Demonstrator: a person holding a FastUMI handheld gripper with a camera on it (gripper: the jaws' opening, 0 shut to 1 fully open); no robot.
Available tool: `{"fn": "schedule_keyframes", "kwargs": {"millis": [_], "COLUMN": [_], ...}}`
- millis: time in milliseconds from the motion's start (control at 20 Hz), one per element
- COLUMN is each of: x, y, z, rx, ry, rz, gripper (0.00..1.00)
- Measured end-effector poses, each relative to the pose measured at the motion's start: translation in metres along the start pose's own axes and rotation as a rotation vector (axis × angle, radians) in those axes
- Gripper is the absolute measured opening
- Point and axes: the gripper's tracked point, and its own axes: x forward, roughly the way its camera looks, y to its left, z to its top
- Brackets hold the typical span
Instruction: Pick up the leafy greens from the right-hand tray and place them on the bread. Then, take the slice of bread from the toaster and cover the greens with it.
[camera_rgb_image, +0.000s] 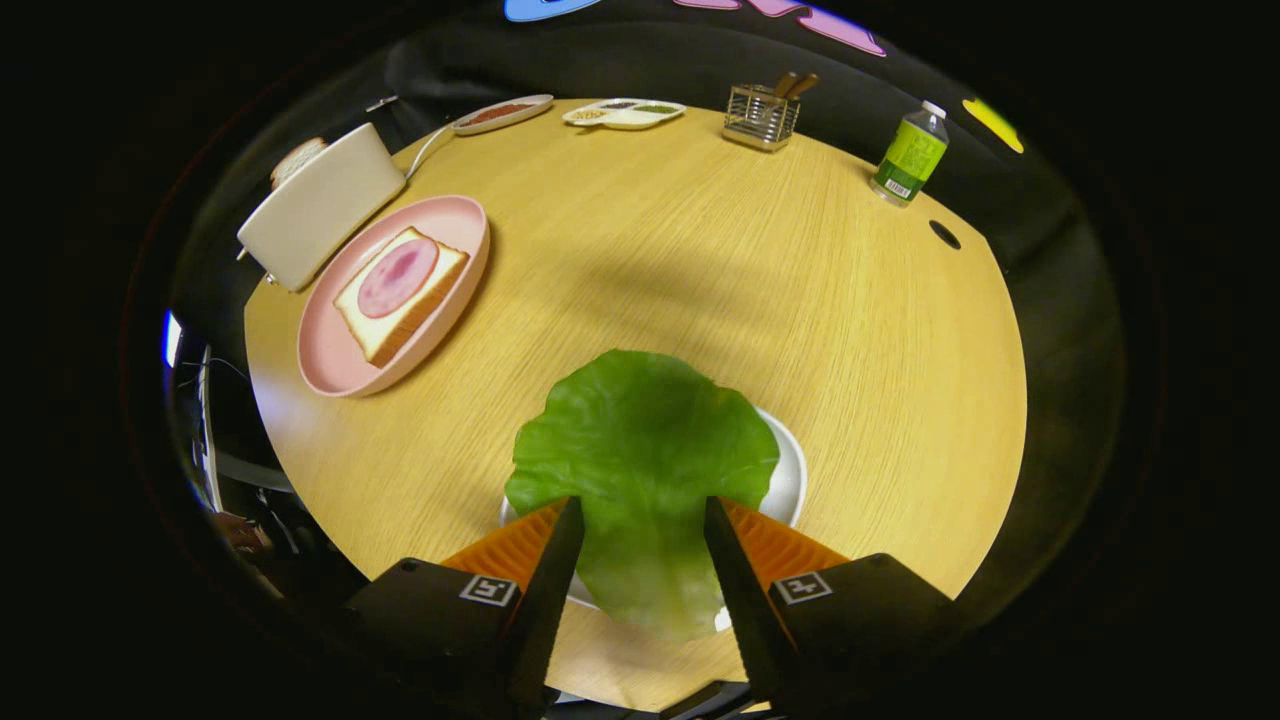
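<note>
Hovering over the lettuce leaf (640, 450) at lower centre of the frame, gripper (640, 520) fingers spread apart with the leaf's stem end between them, nothing clamped. Leaf lies on the white tray (790, 480); looks light, floppy, tear-prone, so I'd pinch near the thicker stem end. Target bread (400, 295) on the pink plate (330, 360), upper left.

Broad crinkled green lettuce leaf (640, 450) lower centre, spread over round white tray (790, 480), stem end between the fingers | square white bread slice with pink ham round (400, 293) flat on pink oval plate (340, 365), upper left | second bread slice (296, 160) upright in cream toaster (320, 205), behind plate
</note>
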Motion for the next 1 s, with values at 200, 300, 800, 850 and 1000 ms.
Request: {"fn": "schedule_keyframes", "kwargs": {"millis": [200,300,800,850,1000], "x": [-0.001,-0.002,-0.086,-0.093,-0.108], "y": [0.0,0.001,0.041,0.052,0.088], "z": [-0.005,-0.007,0.052,0.063,0.094], "rx": [-0.039,-0.032,0.0,-0.003,-0.012], "ry": [0.007,0.014,-0.128,-0.141,-0.181], "rz": [0.006,0.0,0.024,0.032,0.064], "gripper": [0.26,0.09,0.09,0.09,0.09]}}
